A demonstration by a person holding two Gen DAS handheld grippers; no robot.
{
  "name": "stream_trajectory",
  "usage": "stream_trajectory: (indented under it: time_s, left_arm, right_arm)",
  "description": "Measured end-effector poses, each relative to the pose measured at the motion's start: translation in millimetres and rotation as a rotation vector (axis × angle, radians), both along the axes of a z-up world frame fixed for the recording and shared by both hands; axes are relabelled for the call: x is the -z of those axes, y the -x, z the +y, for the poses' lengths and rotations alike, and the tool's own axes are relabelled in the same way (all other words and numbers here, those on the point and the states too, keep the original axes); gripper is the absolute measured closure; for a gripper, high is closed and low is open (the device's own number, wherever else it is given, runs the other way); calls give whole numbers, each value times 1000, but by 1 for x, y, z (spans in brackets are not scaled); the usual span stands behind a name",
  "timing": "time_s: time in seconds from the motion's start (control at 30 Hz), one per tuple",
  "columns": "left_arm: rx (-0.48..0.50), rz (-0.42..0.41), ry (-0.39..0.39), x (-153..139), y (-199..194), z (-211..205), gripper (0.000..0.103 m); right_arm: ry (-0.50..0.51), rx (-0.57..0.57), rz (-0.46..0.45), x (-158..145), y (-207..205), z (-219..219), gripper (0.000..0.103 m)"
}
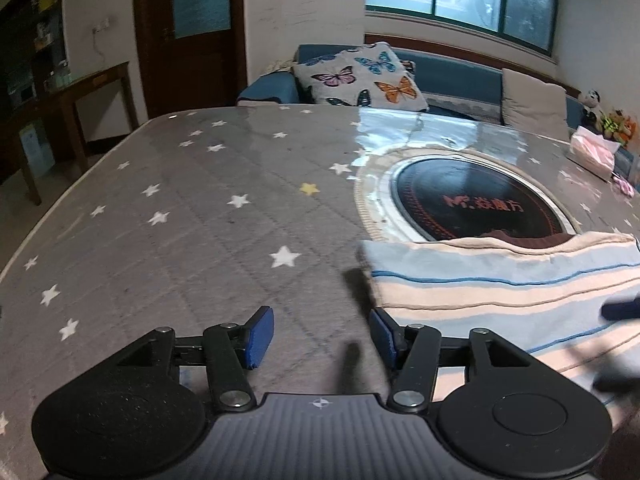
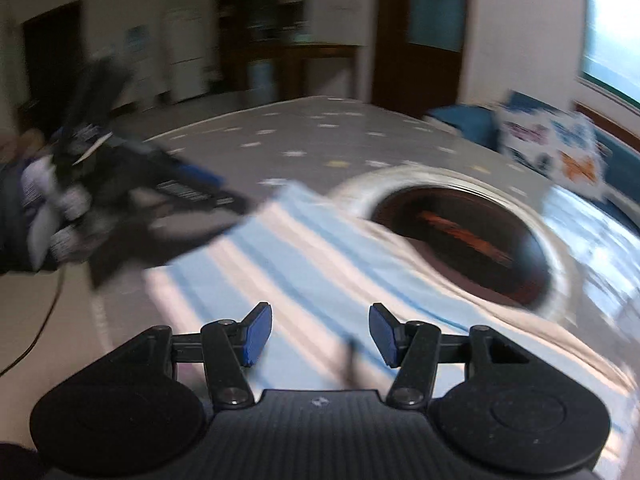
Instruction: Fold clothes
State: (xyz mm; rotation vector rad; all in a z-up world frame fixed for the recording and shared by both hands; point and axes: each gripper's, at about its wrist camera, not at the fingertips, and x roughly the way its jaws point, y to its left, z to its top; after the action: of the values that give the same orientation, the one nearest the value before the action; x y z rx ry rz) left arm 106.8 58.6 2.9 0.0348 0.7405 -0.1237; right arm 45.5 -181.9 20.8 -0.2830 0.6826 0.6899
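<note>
A folded garment (image 1: 500, 304) with pale blue, peach and white stripes lies flat on the grey star-patterned tablecloth (image 1: 192, 216), at the right of the left wrist view. My left gripper (image 1: 322, 338) is open and empty, just off the garment's left edge above bare cloth. My right gripper (image 2: 320, 334) is open and empty above the middle of the garment (image 2: 304, 264). The right wrist view is motion-blurred. The left gripper shows there (image 2: 168, 196) at the garment's far left corner, and a blurred tip of the right gripper (image 1: 620, 308) shows at the right in the left wrist view.
A round black induction hob (image 1: 476, 204) with a white rim is set into the table just beyond the garment. A pink tissue pack (image 1: 592, 152) lies at the far right. A blue sofa with a butterfly cushion (image 1: 360, 76) stands behind the table.
</note>
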Motion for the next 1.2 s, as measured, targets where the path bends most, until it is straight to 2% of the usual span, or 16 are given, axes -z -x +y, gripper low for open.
stream_trajectory:
  time_s: [0.27, 0.5, 0.57, 0.6, 0.7, 0.83, 1.1, 1.2]
  left_arm:
    - [-27, 1, 56, -13, 16, 19, 33]
    - [-27, 44, 129, -12, 19, 21, 28]
    - [-33, 65, 170, -11, 17, 21, 23]
    - [-29, 74, 192, -10, 17, 21, 23]
    - [-22, 92, 249, -9, 16, 19, 23]
    - [-33, 126, 312, -8, 13, 17, 23]
    - [-53, 246, 505, 0, -1, 16, 25]
    - [-67, 292, 580, 6, -6, 17, 28]
  right_arm:
    - [37, -204, -2, 6, 23, 72, 48]
    - [112, -238, -34, 22, 30, 108, 50]
    - [131, -232, -45, 26, 31, 114, 57]
    - [131, -225, -41, 27, 31, 115, 61]
    - [104, -192, -14, 25, 28, 111, 89]
    - [48, -161, -10, 13, 28, 99, 94]
    - [-65, -106, 6, -9, 21, 73, 96]
    - [-93, -98, -1, -15, 20, 64, 96]
